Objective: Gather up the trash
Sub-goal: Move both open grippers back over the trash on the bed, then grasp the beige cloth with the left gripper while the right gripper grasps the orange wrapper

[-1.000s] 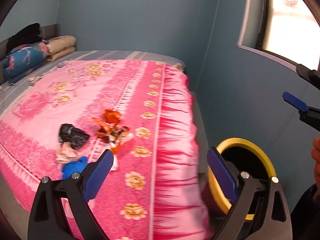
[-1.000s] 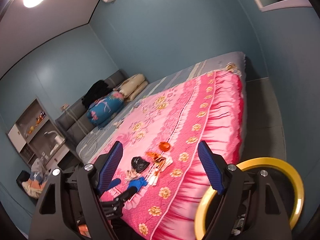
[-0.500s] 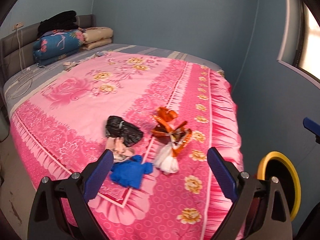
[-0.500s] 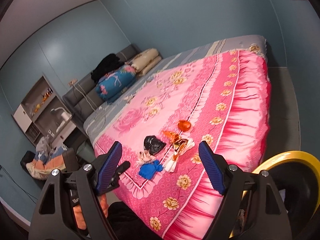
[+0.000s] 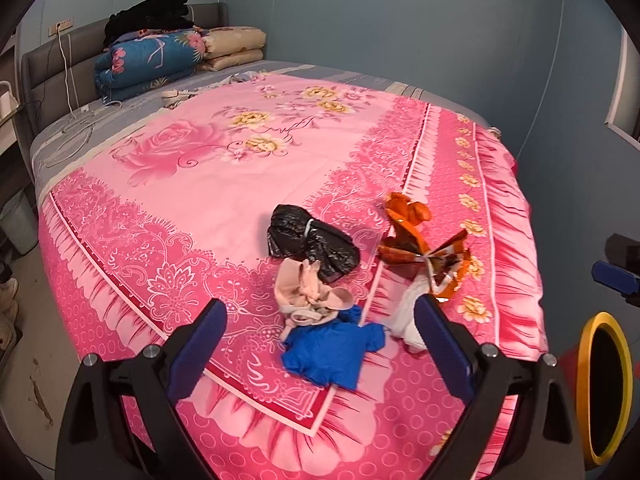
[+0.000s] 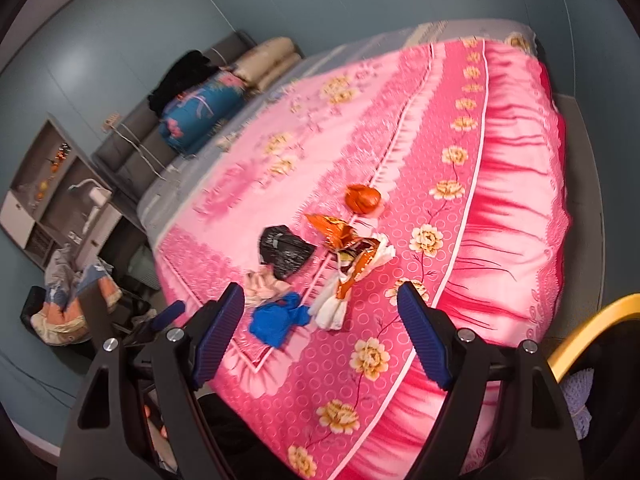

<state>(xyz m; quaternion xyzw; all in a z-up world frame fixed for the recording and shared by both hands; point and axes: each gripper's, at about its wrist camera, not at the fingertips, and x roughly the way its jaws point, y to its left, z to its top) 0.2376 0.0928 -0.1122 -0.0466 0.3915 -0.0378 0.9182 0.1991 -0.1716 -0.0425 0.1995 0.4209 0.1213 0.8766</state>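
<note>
I see a matt cloth bedspread, printed pink. Black bag: crinkled glossy plastic. Orange wrappers: shiny foil-like film. Blue glove: smooth, matt. White wad looks like soft paper. Yellow bin rim: smooth plastic.

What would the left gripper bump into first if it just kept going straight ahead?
Probably the blue scrap, which lies between the open left gripper fingers' line on the bed; depth is hard to judge.

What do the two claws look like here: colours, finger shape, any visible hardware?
Both match. The left claw and right claw have angular black frames with cut-out openings, silver bolt heads at the joints, and two long fingers faced with dark blue ribbed pads. No cables, sleeves or markings show.
</note>
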